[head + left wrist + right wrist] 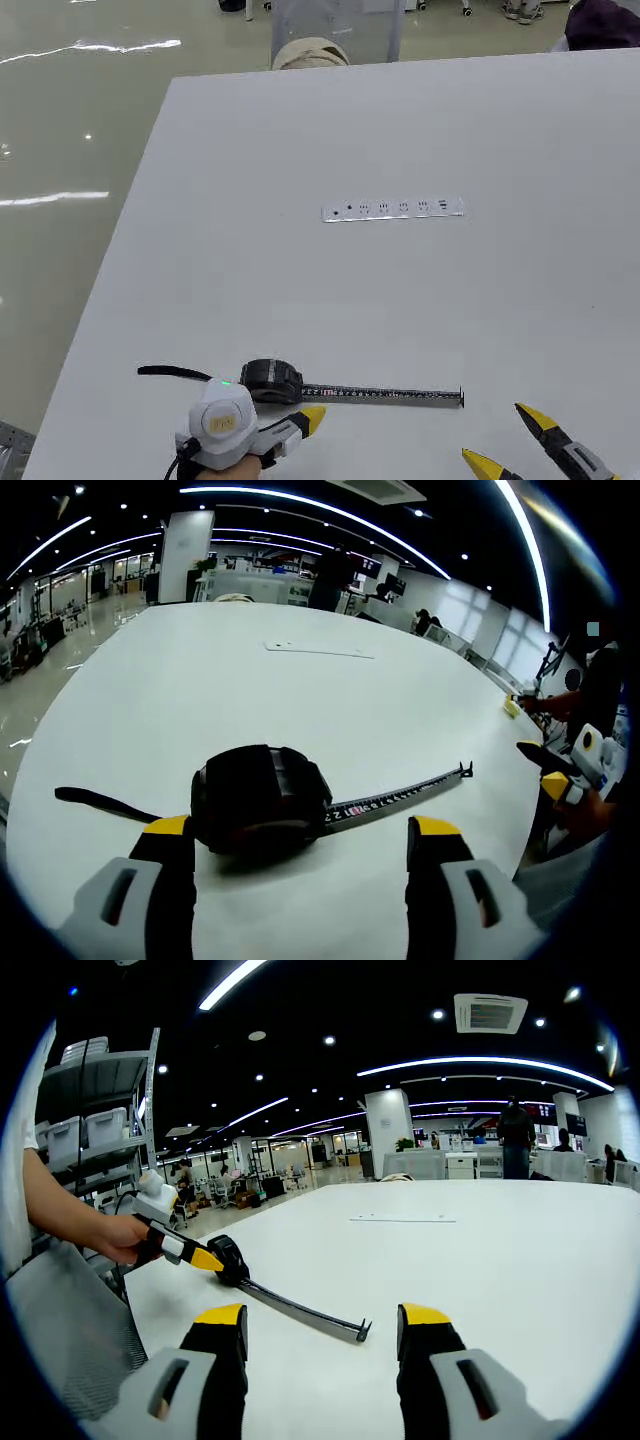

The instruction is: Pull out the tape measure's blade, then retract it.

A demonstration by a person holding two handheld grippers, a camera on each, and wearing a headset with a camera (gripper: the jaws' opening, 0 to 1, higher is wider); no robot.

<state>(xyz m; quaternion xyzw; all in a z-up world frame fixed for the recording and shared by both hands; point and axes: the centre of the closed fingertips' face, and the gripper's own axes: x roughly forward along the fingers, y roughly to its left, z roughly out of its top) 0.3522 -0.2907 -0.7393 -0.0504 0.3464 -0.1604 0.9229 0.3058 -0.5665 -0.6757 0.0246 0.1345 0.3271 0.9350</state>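
The black tape measure (271, 380) lies near the table's front edge, its blade (390, 394) drawn out to the right and flat on the table, ending in a hook (460, 397). A black strap (170, 372) trails off to the left. My left gripper (285, 408) is open just behind the case. In the left gripper view the case (262, 798) sits just ahead of the left gripper (300, 830), nearer its left jaw. My right gripper (505, 438) is open, a little short of the hook. In the right gripper view the hook (362, 1332) lies just beyond the right gripper (323, 1315).
A white power strip (393, 209) lies flat in the middle of the white table (300, 150). The table's left edge runs close to the tape measure, with shiny floor beyond. A chair back (310, 52) stands at the far edge.
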